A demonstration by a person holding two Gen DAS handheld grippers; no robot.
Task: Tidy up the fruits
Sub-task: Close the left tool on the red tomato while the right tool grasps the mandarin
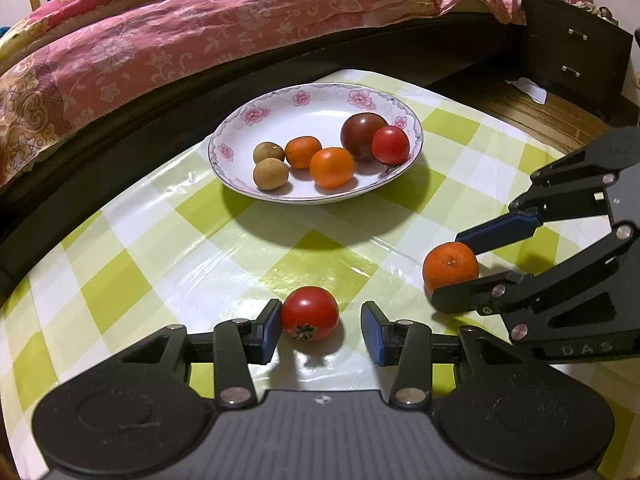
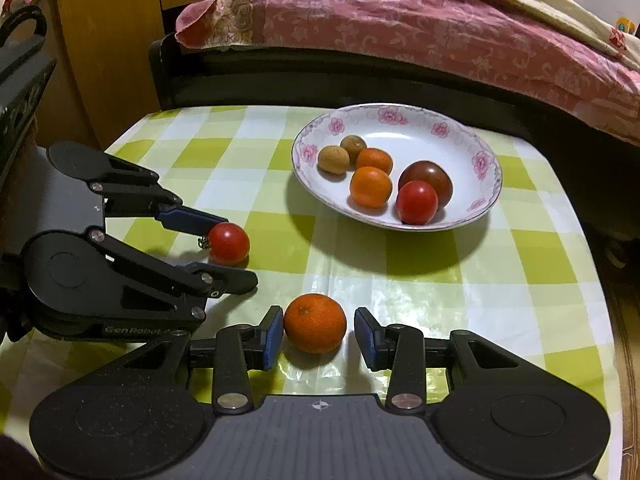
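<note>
Left gripper [image 1: 320,330] is sitting low on the table [image 1: 168,248], fingers open around a red tomato [image 1: 310,313]; the left pad is touching it, the right pad is standing clear. Right gripper [image 2: 316,334] is doing the same with a mandarin [image 2: 315,323]: fingers open, left pad touching, gap on the right. Both fruits are resting on the green-checked cloth, near each other. Plate [image 1: 256,114] is sitting further back by the bed [image 1: 160,32], holding two longans [image 1: 270,165], two small mandarins [image 1: 332,167], a dark tomato [image 1: 362,134] and a red cherry tomato [image 1: 391,145].
</note>
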